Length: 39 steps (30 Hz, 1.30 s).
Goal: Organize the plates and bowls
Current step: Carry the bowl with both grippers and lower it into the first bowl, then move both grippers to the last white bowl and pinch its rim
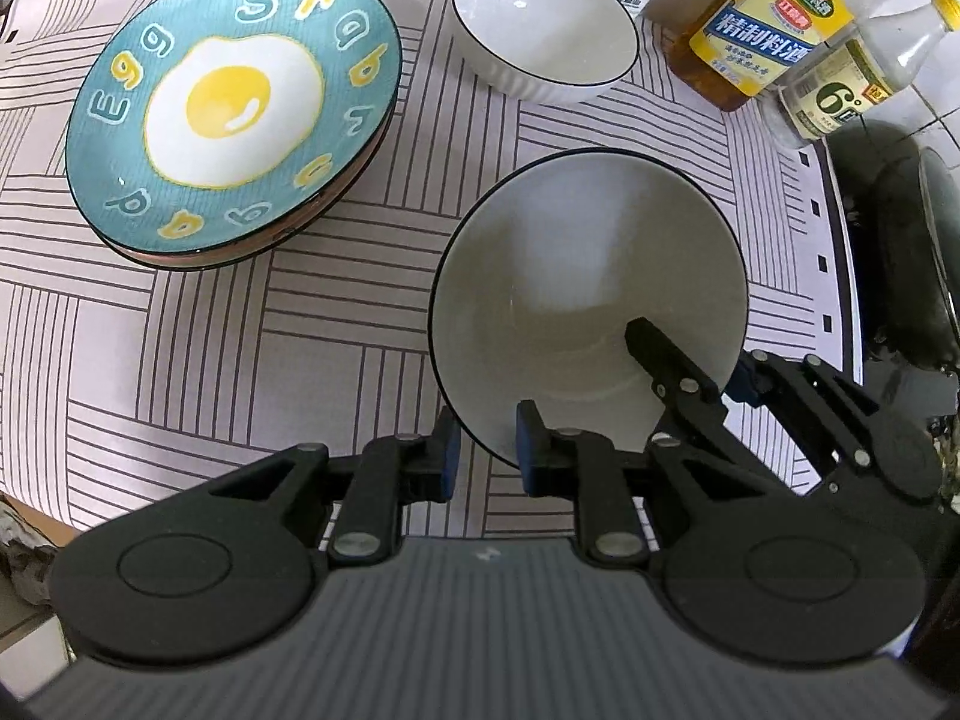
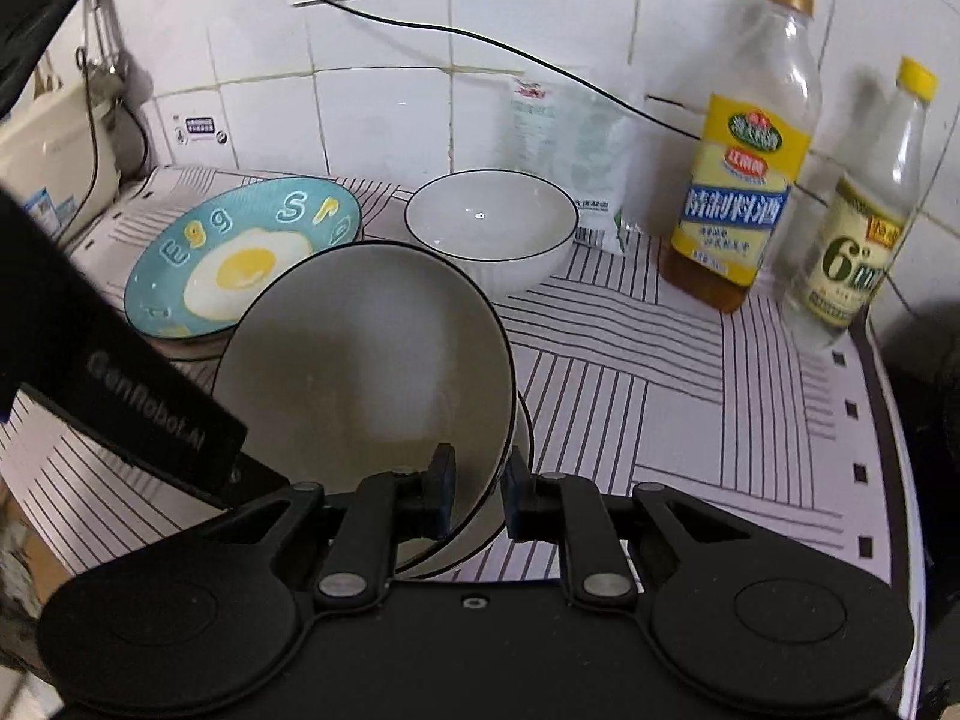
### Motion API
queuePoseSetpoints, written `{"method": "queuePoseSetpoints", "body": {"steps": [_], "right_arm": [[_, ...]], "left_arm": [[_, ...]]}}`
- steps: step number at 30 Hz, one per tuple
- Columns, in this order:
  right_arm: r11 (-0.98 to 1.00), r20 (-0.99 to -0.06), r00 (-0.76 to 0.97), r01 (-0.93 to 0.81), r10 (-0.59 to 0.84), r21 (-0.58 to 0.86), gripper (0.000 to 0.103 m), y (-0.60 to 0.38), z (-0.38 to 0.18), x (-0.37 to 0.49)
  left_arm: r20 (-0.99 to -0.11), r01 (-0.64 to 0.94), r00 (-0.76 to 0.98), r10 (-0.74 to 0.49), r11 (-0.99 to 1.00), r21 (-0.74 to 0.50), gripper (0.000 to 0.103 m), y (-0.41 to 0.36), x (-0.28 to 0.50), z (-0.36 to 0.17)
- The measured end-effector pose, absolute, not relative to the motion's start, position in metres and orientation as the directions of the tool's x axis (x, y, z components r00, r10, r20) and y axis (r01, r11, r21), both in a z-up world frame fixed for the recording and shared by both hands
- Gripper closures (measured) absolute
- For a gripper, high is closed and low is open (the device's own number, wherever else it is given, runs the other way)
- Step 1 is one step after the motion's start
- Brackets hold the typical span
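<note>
Both of your grippers grip the same white bowl (image 1: 585, 276) by its near rim. Your left gripper (image 1: 486, 450) has its jaws nearly closed, pinching the rim between the blue pads, 1 pad inside the bowl and 1 outside. Your right gripper (image 2: 477, 492) does the same from the right side, jaws nearly closed on the rim; in the left view its fingers reach into the bowl from the lower right. The bowl is tilted, its opening facing up and towards you, near the middle of the striped mat (image 1: 240, 360). In the right view a second dark rim line shows just under the bowl's right edge; you cannot tell whether that is another bowl nested below.

A second white bowl (image 1: 543, 30) sits upright at the far side of the mat, well apart from the held one. To the far left, the egg plate (image 1: 231, 111) lies on top of at least 1 other plate. 2 bottles (image 2: 738, 180) stand at the far right against the tiled wall (image 2: 420, 90), beside a plastic bag (image 2: 564, 144).
</note>
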State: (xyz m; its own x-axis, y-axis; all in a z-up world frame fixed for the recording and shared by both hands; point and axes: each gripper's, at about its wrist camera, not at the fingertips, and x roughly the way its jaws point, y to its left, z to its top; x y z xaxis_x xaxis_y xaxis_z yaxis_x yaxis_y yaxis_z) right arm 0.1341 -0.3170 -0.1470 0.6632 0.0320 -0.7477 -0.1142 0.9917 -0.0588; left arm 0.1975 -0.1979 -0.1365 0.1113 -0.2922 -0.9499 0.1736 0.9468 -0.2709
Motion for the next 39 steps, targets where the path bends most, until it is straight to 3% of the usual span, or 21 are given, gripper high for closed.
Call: {"method": "queuePoseSetpoints", "body": {"steps": [6, 16, 31, 39], "right_arm": [[0.964, -0.715, 0.697, -0.154, -0.048, -0.215, 0.071, -0.299, -0.152, 0.128], [0.973, -0.687, 0.726, -0.139, -0.026, -0.183, 0.066, -0.308, -0.142, 0.127], [0.932, -0.661, 0.694, -0.038, 0.285, 0.362, 0.063, -0.377, -0.092, 0.146], [0.863, -0.687, 0.655, 0.105, 0.314, 0.495, 0.06, -0.397, -0.099, 0.188]], "left_arm": [[-0.94, 0.14, 0.087, -0.329, 0.939, -0.315, 0.085, -0.196, 0.199, -0.142], [-0.941, 0.181, 0.117, -0.318, 0.938, -0.295, 0.086, -0.199, 0.199, -0.134], [-0.861, 0.326, 0.307, -0.405, 0.895, -0.305, 0.079, -0.18, 0.213, -0.074], [-0.815, 0.42, 0.38, -0.437, 0.867, -0.269, 0.066, -0.181, 0.255, -0.079]]}}
